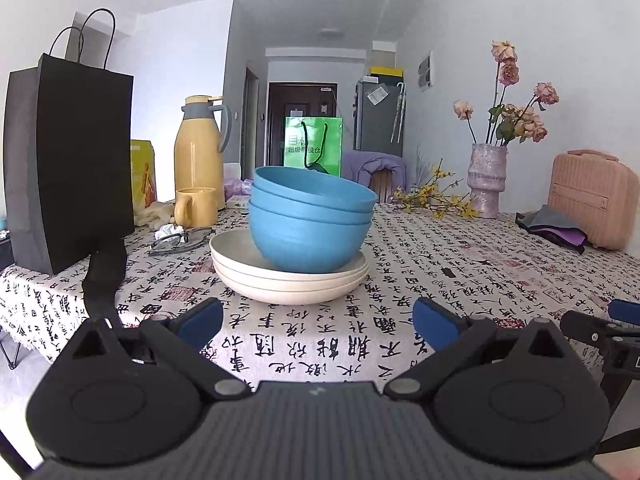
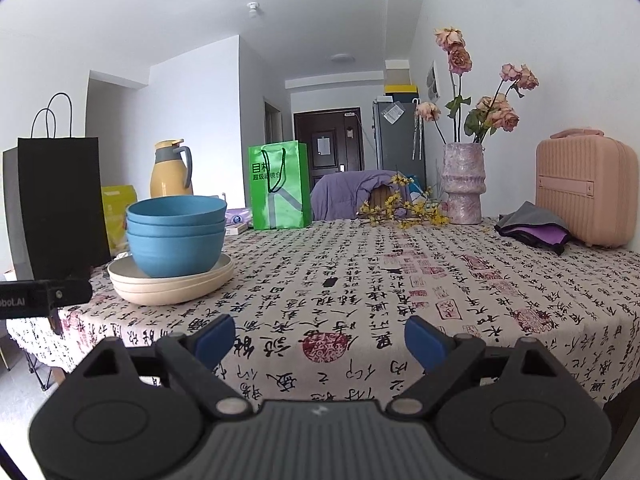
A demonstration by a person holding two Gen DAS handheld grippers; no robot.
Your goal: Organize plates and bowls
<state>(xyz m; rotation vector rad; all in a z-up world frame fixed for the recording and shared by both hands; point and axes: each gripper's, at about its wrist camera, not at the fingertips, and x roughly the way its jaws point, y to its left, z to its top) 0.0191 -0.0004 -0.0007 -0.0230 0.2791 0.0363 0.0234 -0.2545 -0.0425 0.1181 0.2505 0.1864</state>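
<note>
The tabletop, spread with a cloth printed in black calligraphy, carries everything here; at its left edge stands a tall black paper bag, at its far right a pink ribbed case, and along the back a green shopping bag, a yellow thermos jug and a mottled vase of dried roses; smaller still, a yellow mug sits beside a pair of glasses.

Near the front, left of centre, three cream plates lie nested flat on the cloth; three blue bowls sit nested on the top plate, the upper two tilted and skewed in the lowest, so the stack looks loosely seated.

Both look like light, stiff, matte plastic or fibre ware, unlikely to shatter but liable to slide on one another; the bowl rims are thin and stand proud, so I judge a pinch across one rim wall the soundest hold, lifting a bowl at a time or steadying the stack from both sides; the plates offer only their shallow outer lip.

The left claw hovers just short of the plates, jaws spread wide and holding nothing; the right claw is likewise released and empty, over bare cloth well to the right of the stack.
</note>
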